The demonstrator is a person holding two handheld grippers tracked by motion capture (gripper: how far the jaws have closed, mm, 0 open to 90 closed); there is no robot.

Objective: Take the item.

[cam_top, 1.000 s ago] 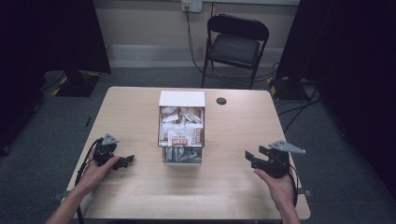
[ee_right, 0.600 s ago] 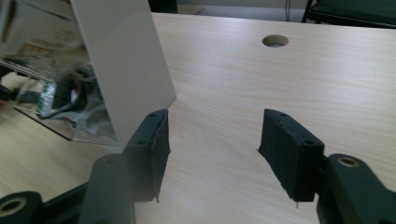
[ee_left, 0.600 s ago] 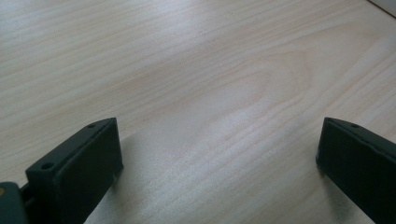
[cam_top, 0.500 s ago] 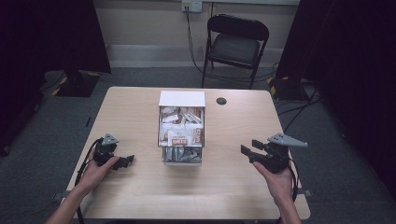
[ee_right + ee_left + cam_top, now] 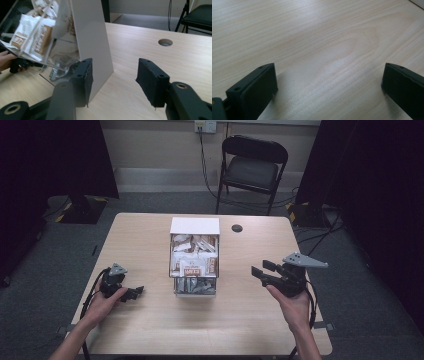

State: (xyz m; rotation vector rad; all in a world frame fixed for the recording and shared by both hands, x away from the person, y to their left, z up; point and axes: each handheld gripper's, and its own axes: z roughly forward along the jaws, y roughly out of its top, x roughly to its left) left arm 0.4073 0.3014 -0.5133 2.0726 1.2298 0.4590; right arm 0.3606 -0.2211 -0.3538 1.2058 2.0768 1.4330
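Observation:
A clear dispenser box (image 5: 194, 257) with a white back panel stands mid-table, stuffed with white and brown packets (image 5: 193, 262). My left gripper (image 5: 134, 293) rests on the table to its left, held by a hand; in the left gripper view its jaws stand wide apart, open (image 5: 329, 85) over bare wood. My right gripper (image 5: 258, 272) hangs above the table to the right of the box and points at it. Its jaws (image 5: 113, 80) have just been closing and are open with nothing between them. The box's white side (image 5: 92, 37) and packets (image 5: 32, 37) lie just beyond.
The wooden table (image 5: 150, 330) has a round cable hole (image 5: 237, 228) behind the box, also seen as the hole (image 5: 165, 42) in the right gripper view. A black folding chair (image 5: 252, 167) stands on the floor beyond the far edge. Cables trail from both grippers.
My right gripper has risen off the table and shifted left toward the box, jaws narrower than before. The left gripper and hand have stayed put.

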